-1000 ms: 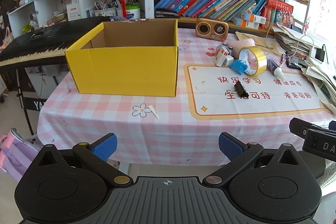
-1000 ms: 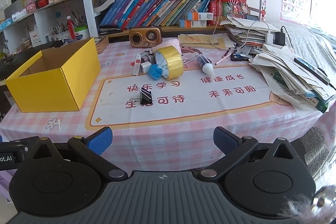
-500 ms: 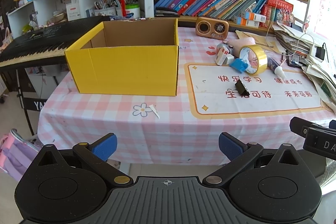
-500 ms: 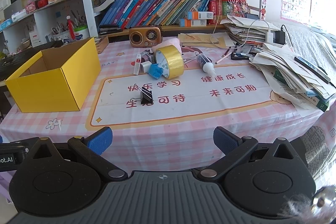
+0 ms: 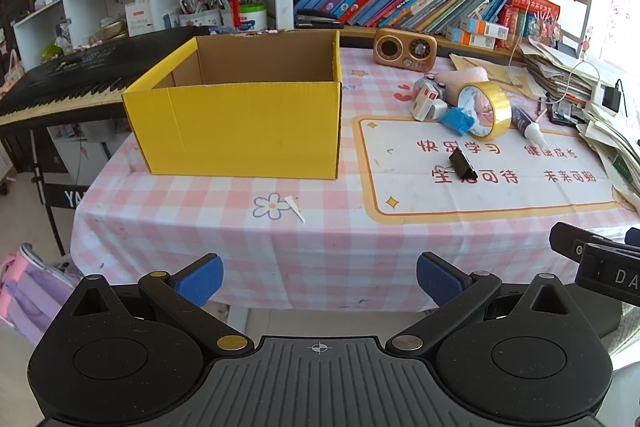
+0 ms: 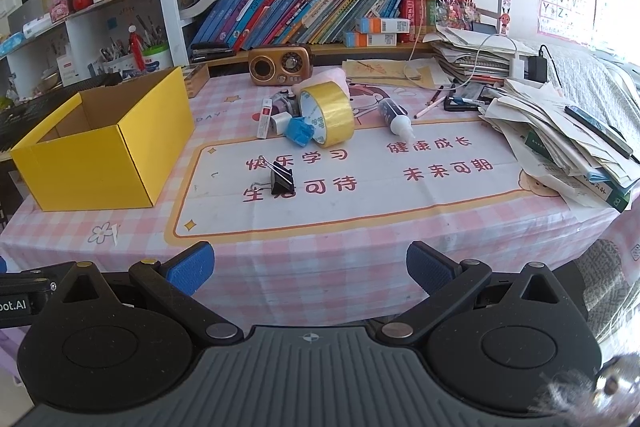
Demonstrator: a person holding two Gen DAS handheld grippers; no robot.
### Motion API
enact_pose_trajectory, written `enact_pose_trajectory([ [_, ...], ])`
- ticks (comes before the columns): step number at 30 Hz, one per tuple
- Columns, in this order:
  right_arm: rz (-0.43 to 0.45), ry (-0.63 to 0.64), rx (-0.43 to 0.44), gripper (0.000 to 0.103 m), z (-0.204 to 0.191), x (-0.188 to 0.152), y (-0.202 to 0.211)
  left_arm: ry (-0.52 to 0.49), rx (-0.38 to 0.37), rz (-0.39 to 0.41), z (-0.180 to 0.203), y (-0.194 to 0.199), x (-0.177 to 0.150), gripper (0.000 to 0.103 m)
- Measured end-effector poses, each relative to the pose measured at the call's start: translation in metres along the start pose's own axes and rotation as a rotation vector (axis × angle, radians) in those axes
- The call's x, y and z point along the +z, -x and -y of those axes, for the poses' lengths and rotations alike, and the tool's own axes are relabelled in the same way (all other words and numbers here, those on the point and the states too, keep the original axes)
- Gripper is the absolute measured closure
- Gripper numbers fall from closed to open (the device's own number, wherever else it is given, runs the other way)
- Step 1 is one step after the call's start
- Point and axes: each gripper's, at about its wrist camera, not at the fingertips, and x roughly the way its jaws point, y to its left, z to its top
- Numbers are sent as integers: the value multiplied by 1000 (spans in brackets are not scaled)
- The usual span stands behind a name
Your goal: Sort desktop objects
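While both tools are held short of the table's near edge, the left gripper (image 5: 319,277) and the right gripper (image 6: 310,267) are seen spread wide, with nothing between the blue pads. An open yellow box (image 5: 240,119) is set on the checked tablecloth (image 5: 320,239), left of the printed mat (image 6: 360,183). A black binder clip (image 6: 281,179) lies on the mat; a yellow tape roll (image 6: 330,113) and a glue bottle (image 6: 396,117) are placed further back.
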Motion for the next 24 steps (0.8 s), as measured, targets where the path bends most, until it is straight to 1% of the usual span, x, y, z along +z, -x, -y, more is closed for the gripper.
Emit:
enact_pose_trajectory([
  [24,-5,0,4,0,-4,0,0,-1,-7,-2,0,-2,0,0],
])
